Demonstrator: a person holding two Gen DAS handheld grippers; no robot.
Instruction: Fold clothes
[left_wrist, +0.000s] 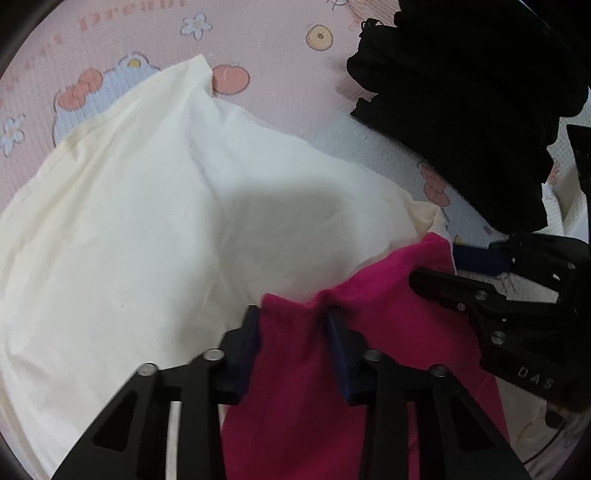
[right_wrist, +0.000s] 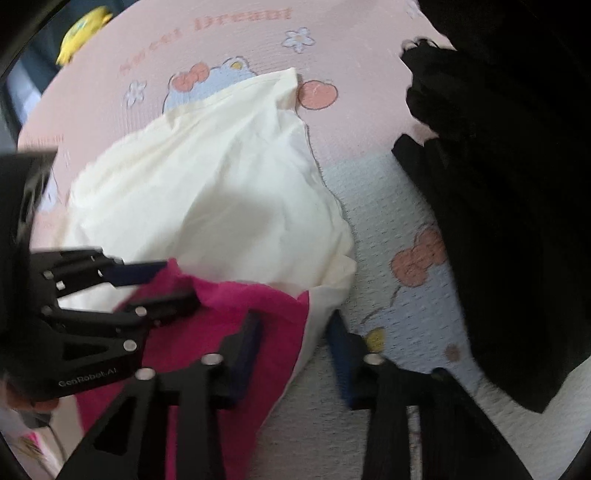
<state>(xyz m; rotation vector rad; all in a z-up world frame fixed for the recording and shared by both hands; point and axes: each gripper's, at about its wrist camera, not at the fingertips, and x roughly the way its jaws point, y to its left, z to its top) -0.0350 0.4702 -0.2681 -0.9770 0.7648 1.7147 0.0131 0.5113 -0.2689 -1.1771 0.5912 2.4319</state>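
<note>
A magenta garment (left_wrist: 295, 387) lies bunched on top of a large cream-white garment (left_wrist: 166, 221) spread over the mat. My left gripper (left_wrist: 293, 325) is shut on the magenta cloth, which fills the narrow gap between its blue pads. Just to its right, my right gripper (left_wrist: 454, 269) holds the same top edge. In the right wrist view my right gripper (right_wrist: 295, 332) has magenta garment (right_wrist: 229, 306) and a white fold between its fingers. The left gripper (right_wrist: 162, 284) is close on the left, and the cream-white garment (right_wrist: 221, 192) lies beyond.
A pile of black clothes (left_wrist: 461, 110) fills the right side (right_wrist: 498, 184). The pink cartoon-print mat (left_wrist: 288, 74) shows bare between the white garment and the black pile (right_wrist: 369, 221). A yellow object (right_wrist: 79, 31) lies beyond the mat's far left edge.
</note>
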